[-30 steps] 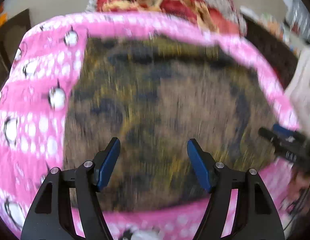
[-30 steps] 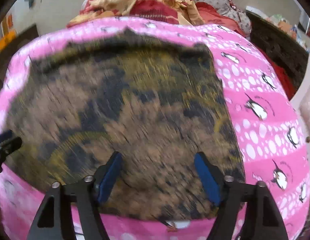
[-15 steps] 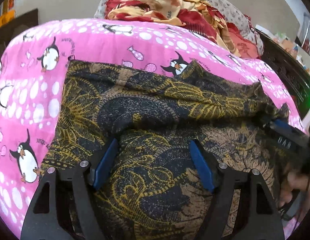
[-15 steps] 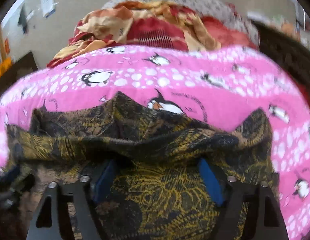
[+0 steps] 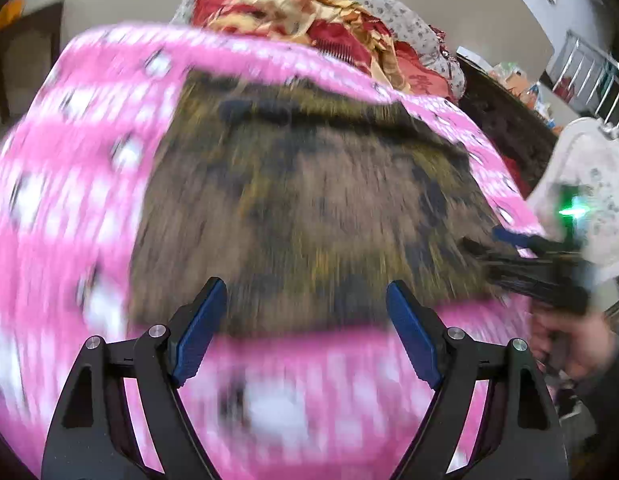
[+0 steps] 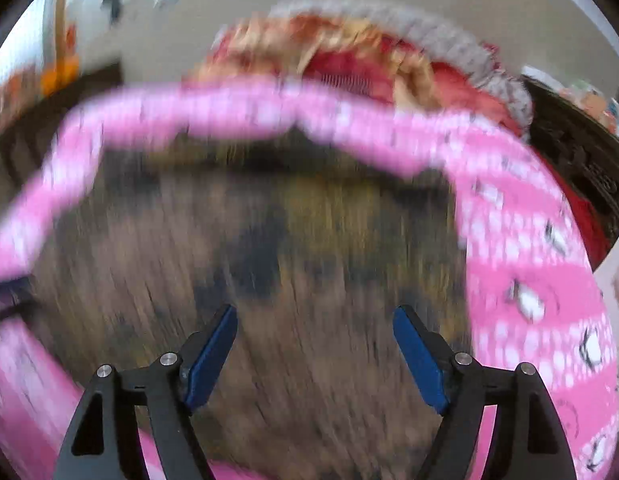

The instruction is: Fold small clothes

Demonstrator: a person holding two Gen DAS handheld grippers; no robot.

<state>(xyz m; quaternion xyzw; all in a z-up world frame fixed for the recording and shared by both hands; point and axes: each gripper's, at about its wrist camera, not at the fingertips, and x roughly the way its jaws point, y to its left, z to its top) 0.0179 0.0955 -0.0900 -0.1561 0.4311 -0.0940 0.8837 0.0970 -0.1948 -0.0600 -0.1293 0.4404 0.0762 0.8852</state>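
we are working over a bed covered by a pink penguin sheet (image 5: 61, 208), and the small garment, a dark brown and gold patterned cloth (image 5: 309, 208), is lying spread flat on it; both views are smeared by motion, so the finer print and any creases are not readable; the cloth is sitting toward the middle of the sheet, its near hem running roughly parallel to the near edge of the bed with a pink strip left bare in front, and its far hem stopping short of the heap of red and cream bedding (image 5: 309, 12) at the far end.

we are holding the left gripper (image 5: 305, 324) over the near hem, jaws apart with nothing between the pads; its jaws have just been opening, and the cloth is lying beneath them, not pinched; the right gripper (image 6: 314, 344) is hanging over the body of the cloth toward its right side, its jaws also apart and empty; in the left view it is showing at the cloth's right edge, carried by a hand (image 5: 569, 340).

we judge that we are keeping both tools wide and low so each can come down on a hem or corner; laid flat like this, the cloth is giving us clean edges to lift for a fold.
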